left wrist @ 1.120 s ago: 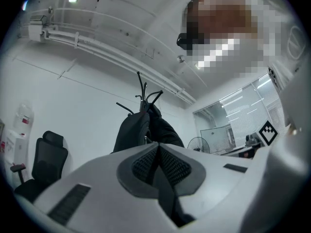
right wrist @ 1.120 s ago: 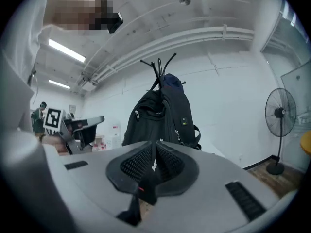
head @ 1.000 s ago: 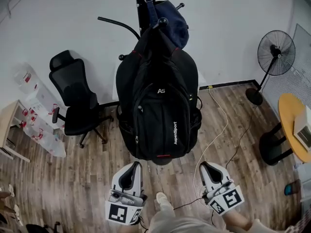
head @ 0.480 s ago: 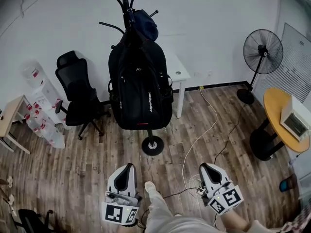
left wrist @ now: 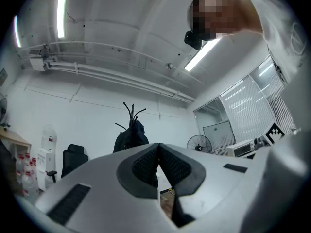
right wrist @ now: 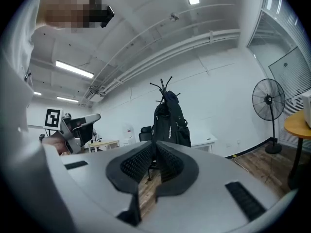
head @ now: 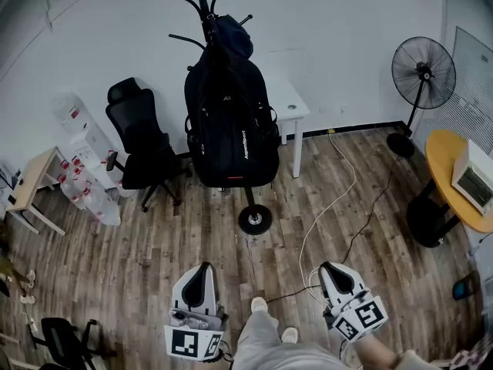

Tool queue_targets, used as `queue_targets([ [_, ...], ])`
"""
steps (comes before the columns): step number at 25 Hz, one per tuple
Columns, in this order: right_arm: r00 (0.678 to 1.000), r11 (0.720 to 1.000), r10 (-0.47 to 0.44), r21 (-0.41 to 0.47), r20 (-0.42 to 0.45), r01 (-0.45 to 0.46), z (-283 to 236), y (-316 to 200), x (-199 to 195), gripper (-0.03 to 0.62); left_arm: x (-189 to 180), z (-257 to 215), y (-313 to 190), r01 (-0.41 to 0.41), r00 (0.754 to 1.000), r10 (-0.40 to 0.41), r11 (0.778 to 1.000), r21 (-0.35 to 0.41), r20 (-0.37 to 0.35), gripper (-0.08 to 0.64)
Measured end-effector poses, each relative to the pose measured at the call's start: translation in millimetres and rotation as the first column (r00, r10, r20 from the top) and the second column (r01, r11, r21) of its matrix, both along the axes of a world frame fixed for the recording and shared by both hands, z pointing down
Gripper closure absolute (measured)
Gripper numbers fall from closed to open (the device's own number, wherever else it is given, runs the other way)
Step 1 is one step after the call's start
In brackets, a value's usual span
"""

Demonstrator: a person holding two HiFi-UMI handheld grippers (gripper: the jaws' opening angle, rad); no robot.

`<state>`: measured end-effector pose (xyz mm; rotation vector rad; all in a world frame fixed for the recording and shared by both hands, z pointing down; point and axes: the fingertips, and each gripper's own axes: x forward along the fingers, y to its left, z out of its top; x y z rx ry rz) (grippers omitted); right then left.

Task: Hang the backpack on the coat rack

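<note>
The black backpack (head: 231, 122) hangs upright from the upper hooks of the black coat rack (head: 254, 219). Its front pocket, with white lettering, faces outward, and its red-trimmed bottom is off the floor. In the head view, the coat rack's slim pole and round base stand just left of the small white table (head: 291, 108), and the backpack's side overlaps the table's near edge.

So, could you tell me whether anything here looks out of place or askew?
Nothing looks spilled or damaged. The backpack hangs on the coat rack, which stands upright. The one untidy thing is a white cable trailing loose across the wooden floor towards the person's feet.
</note>
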<state>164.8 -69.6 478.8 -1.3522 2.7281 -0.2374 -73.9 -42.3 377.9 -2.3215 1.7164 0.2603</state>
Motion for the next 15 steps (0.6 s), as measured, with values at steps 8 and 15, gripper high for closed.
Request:
queue_targets([
  [8, 1.0, 1.0, -0.004, -0.004, -0.018, 0.004, 10.0, 11.6, -16.3, 0.555, -22.5, 19.9, 17.3, 0.053, 0.998, -0.051, 0.997, -0.054, 0.026, 0.552],
  [15, 1.0, 0.999, -0.001, 0.036, -0.01, 0.001, -2.3, 22.2, -44.8, 0.555, -61.9, 33.0, 26.1, 0.034, 0.999, -0.035, 0.996, -0.088, -0.008, 0.551],
])
